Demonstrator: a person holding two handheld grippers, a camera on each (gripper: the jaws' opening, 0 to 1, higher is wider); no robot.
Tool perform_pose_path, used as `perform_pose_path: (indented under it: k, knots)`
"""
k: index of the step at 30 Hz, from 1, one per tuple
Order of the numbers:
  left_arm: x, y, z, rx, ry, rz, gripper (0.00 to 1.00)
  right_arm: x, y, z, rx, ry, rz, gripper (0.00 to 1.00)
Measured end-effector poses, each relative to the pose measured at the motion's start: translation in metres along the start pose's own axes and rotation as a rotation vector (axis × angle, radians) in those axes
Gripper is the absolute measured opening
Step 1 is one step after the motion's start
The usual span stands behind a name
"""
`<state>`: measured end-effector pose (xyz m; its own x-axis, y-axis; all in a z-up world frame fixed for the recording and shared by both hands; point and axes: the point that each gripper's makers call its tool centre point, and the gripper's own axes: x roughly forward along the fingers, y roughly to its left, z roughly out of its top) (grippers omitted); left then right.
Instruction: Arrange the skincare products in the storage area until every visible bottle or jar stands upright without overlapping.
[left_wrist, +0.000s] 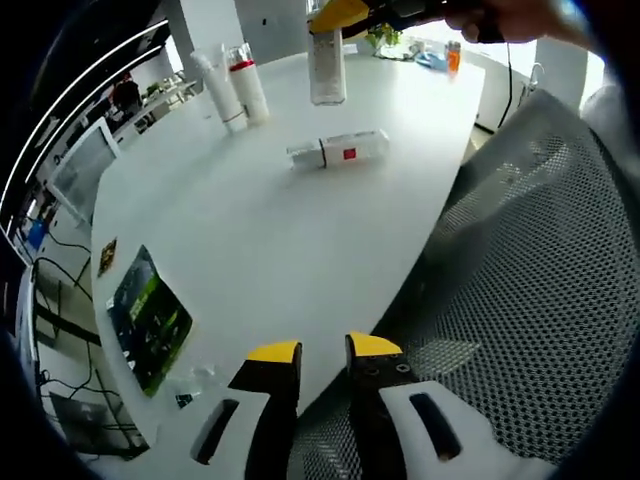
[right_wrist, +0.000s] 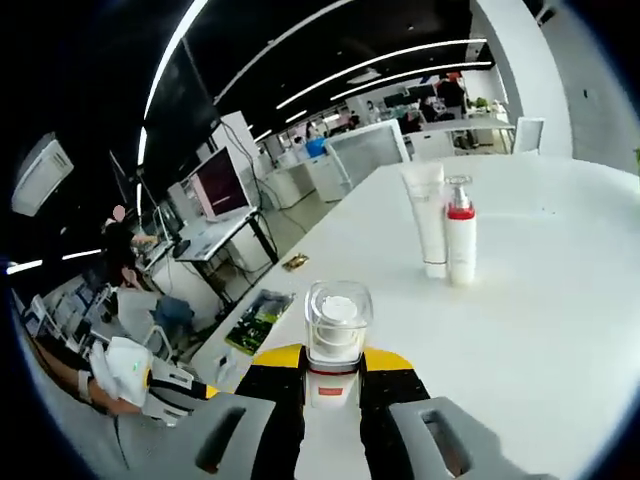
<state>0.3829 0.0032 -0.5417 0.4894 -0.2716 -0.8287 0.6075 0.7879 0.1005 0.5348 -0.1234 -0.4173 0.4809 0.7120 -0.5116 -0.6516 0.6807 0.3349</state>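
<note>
Right gripper (right_wrist: 333, 370) pinches a clear-capped bottle (right_wrist: 336, 335) (held above the white table (right_wrist: 560, 300)). Beyond it a white tube (right_wrist: 427, 215) and red-collared bottle (right_wrist: 460, 235) stand upright, touching. Left gripper (left_wrist: 323, 352) holds nothing, jaws slightly apart, at the table's edge. Another bottle (left_wrist: 340, 151) lies flat mid-table. Green booklet (left_wrist: 150, 315) near the table's edge.

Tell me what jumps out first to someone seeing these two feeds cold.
First, the clear-capped bottle clamped in the right tongs, hanging over the white table in the left gripper view. Next, the white bottle with a red label lying on its side mid-table, not upright. Behind it, a white tube and a red-collared bottle stand side by side, while the left tongs hang empty at the table edge.
</note>
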Motion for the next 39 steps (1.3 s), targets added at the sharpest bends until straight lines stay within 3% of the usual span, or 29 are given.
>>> perform_pose_path:
  k: [13,18,27,39]
  knots:
    - [0.003,0.0,-0.013,-0.02,0.055,-0.012,0.12,0.037,-0.036,0.027,-0.104,0.009,-0.083,0.15]
    - [0.003,0.0,-0.015,-0.026,0.066,-0.015,0.11,0.051,-0.044,0.026,-0.066,0.006,-0.103,0.15]
    - [0.004,-0.001,-0.016,-0.036,0.066,-0.023,0.1,0.071,-0.057,0.017,-0.098,0.04,-0.144,0.15]
    - [0.004,-0.001,-0.019,-0.043,0.078,-0.024,0.09,0.094,-0.075,0.021,-0.146,0.059,-0.191,0.15]
